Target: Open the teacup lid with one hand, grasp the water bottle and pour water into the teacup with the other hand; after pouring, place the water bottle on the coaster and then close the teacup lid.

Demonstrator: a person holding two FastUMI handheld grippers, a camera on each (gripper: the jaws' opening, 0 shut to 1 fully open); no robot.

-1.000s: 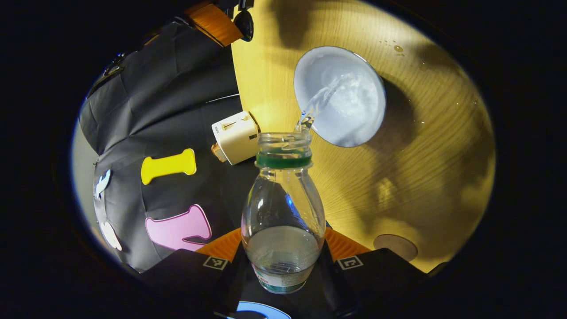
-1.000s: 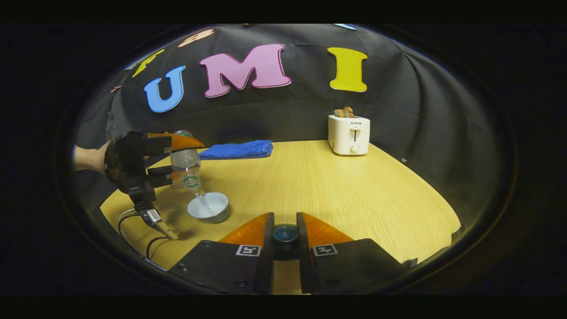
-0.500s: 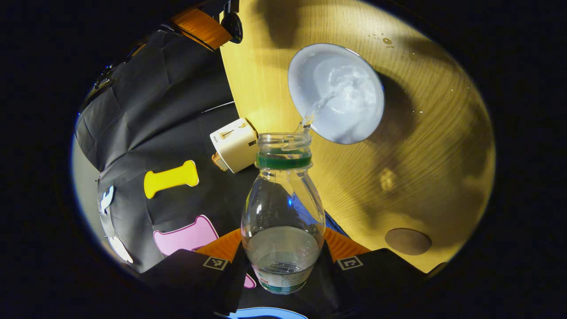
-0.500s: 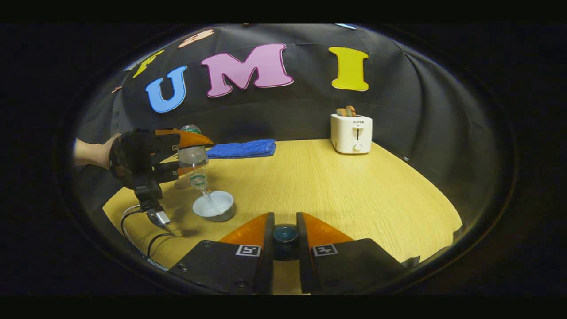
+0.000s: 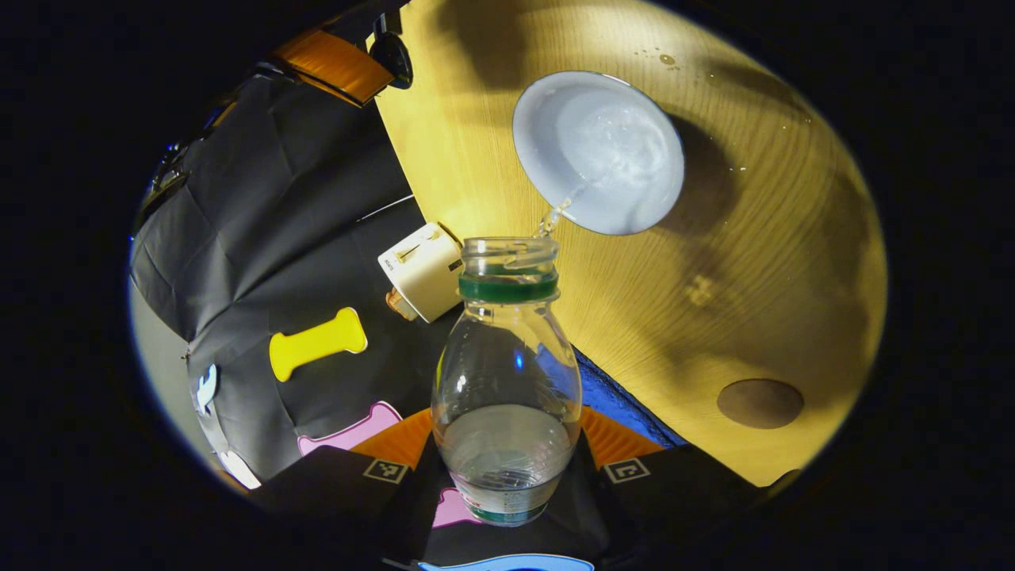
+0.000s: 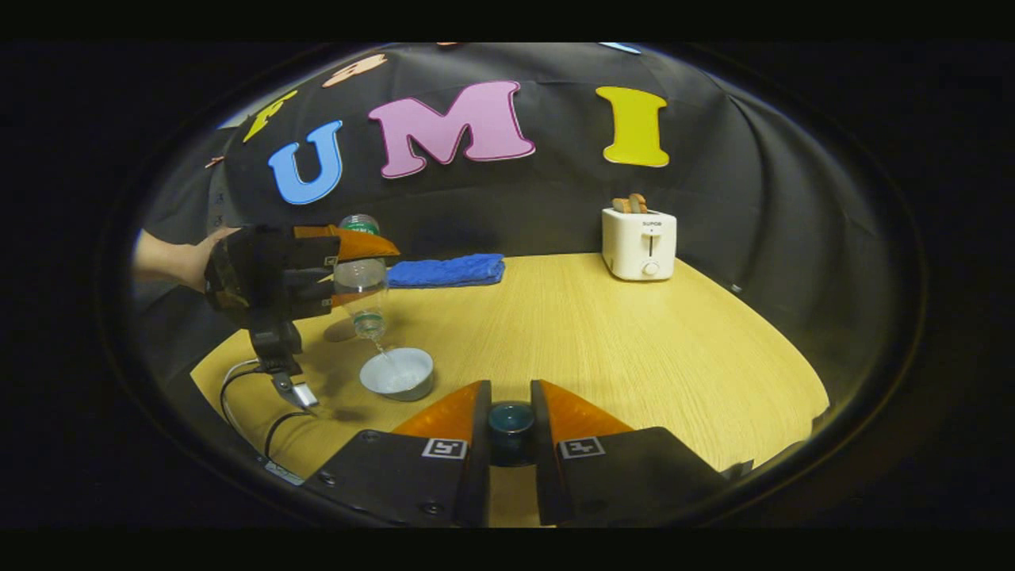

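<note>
From the left gripper view I see my left gripper (image 5: 507,468) pinching the water bottle (image 5: 507,381), a finger pressed on each side, but its base is cut off low in the picture. The bottle tips neck-down and a thin stream runs from its mouth into the open teacup (image 5: 599,151) on the table (image 5: 761,262). The coaster (image 5: 760,403) lies bare, well apart from the cup; part of the blue cloth (image 5: 614,400) peeks out behind the bottle.

The right gripper view gives the side look: the left gripper (image 6: 349,270) held by a hand (image 6: 186,258), bottle (image 6: 361,277) slanting over the cup (image 6: 398,373), the cloth (image 6: 448,270) behind them and the toaster (image 6: 639,242) at the far edge, near the wall. My right gripper (image 6: 511,424) is closed on a small dark round thing, probably the lid knob (image 6: 511,418); the rest of the lid is hidden between the fingers. A cable (image 6: 246,396) trails beneath the left gripper.
</note>
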